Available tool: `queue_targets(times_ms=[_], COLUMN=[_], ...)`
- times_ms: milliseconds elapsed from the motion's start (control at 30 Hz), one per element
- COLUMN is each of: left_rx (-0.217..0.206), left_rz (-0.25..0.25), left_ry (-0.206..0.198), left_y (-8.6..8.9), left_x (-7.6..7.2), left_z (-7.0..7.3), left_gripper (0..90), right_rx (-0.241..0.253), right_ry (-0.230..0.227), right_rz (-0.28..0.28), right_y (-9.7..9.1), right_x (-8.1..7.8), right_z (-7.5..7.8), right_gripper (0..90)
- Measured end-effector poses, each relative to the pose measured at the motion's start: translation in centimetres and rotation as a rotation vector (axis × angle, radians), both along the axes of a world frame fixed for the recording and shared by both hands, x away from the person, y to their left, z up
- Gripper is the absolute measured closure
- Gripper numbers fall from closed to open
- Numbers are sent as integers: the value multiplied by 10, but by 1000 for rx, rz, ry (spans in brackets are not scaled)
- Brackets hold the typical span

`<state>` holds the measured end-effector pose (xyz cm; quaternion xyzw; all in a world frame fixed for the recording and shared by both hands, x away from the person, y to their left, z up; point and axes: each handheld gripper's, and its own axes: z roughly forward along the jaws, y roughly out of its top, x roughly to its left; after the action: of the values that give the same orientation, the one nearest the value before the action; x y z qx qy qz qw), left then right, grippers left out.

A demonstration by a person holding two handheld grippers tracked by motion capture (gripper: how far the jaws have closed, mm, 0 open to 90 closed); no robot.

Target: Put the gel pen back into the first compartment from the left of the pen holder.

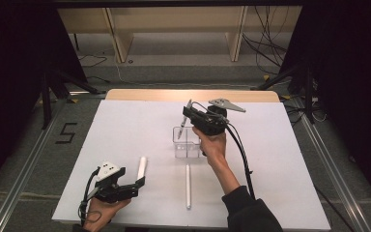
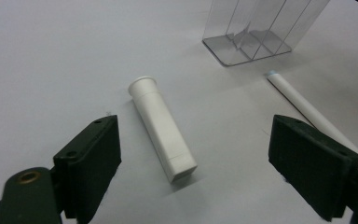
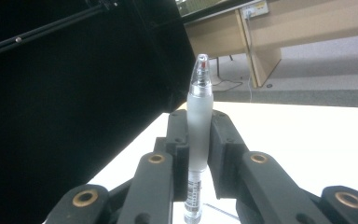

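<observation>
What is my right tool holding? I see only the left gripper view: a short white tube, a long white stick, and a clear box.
Observer: The right tool is shut on a pen with a clear tip and a frosted barrel.
Operator: Where is that pen over the table?
Observer: In the high view it is held tilted above the clear box, tip up, its lower end at the box's left compartment.
Operator: And is my left tool touching the white tube?
Observer: No. In the high view the left tool is open, just short of the near end of the white tube.
</observation>
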<state>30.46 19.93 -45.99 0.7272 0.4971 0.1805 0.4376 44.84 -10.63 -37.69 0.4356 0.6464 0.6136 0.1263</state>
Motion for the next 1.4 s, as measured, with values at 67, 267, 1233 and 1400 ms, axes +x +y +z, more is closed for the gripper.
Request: queue_targets(times_ms=[67, 267, 1233, 1400], left_rx=[-2, 8, 13, 16], left_rz=[3, -1, -3, -4], left_ry=[1, 11, 12, 12], left_y=[-1, 0, -2, -2], left_x=[0, 0, 0, 0], left_z=[0, -1, -1, -1], left_gripper=[162, 162, 162, 162], right_rx=[-11, -34, -92, -113], right_ry=[1, 6, 43, 19], right_rz=[0, 4, 14, -32], right_y=[1, 3, 3, -6], right_x=[0, 1, -1, -9], right_z=[-1, -4, -17, -9], right_gripper=[801, 800, 552, 406])
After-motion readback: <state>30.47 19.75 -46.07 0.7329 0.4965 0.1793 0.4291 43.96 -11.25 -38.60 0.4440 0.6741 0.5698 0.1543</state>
